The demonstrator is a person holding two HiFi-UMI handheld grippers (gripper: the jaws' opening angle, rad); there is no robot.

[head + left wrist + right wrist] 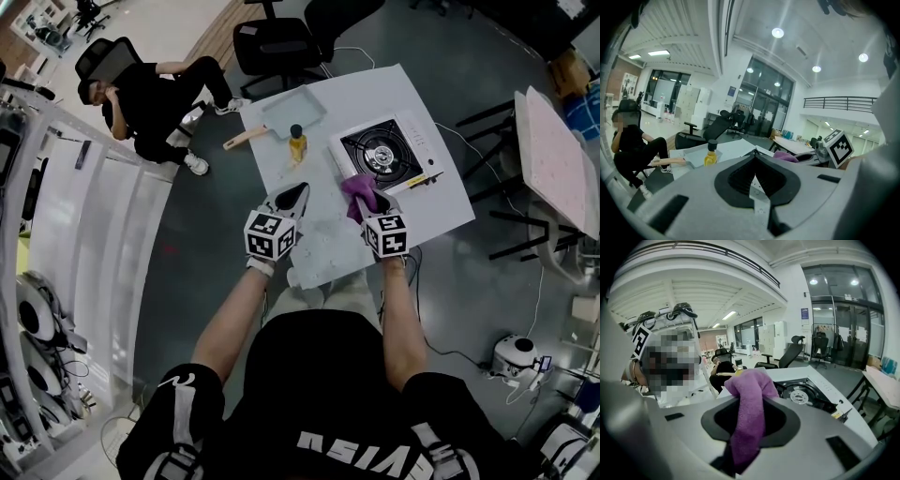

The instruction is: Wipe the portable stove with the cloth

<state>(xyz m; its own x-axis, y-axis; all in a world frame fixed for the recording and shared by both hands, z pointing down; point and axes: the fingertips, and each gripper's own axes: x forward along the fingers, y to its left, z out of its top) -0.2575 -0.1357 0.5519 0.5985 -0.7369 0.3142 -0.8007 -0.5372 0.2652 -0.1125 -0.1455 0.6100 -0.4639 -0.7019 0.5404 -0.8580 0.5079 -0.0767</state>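
Two risks are showing for me, and I am taking them from the biggest thing down. On the white desk point(427, 214), the portable stove point(386, 155) is sitting in the upper right part of the head view, close to the desk's right edge and apparently unheld, so a hard wipe could slide it toward that edge. The blue-grey tray point(292, 111) and the yellow bottle point(297, 143) are standing left of the stove, and I judge that a wide leftward sweep could knock the bottle over.

The left gripper point(754, 154) is hovering near the desk's front with its fingers closed together on nothing, so it is not steadying anything. The right gripper point(366, 199) is just short of the stove, its fingers clamped on the purple cloth point(750, 404). Only a narrow part of the cloth is pinched, so friction on the burner grate may be pulling it free once I start.

As for direction, the stove's long axis is running roughly left to right in the head view, with the control strip at its right end. The cloth's long axis is lying along the fingers, bunched end pointing toward the stove.
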